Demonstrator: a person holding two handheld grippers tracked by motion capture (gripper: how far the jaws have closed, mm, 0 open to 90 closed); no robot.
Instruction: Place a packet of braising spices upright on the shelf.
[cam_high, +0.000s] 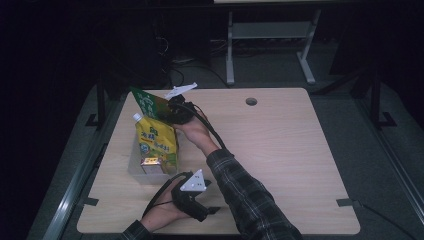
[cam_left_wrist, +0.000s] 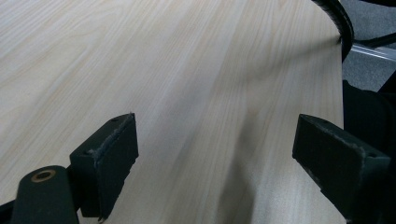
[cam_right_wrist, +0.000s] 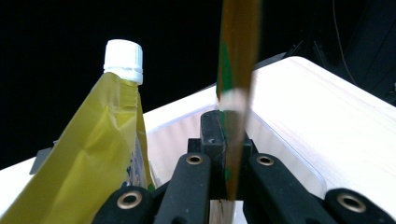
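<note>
While our right gripper (cam_right_wrist: 223, 140) clamps a green pouch (cam_high: 150, 104) over the bin (cam_high: 134, 167) near the bench's (cam_high: 280, 150) left edge, our left gripper (cam_left_wrist: 217, 154) rests wide near its front edge.

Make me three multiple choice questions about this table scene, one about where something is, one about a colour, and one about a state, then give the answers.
1. Where does the yellow pouch stand?
A. in the clear bin
B. beside the table's round hole
C. on the floor

2. What colour is the pouch's cap?
A. red
B. white
C. black

3. How are the left hand-held gripper jaws?
A. shut on a pouch
B. shut on a cable
C. open over bare table

Answers: 1 A, the high view shows it standing inside the bin. 2 B, the right gripper view shows a white cap. 3 C, the left gripper view shows wood between the parted jaws.
</note>
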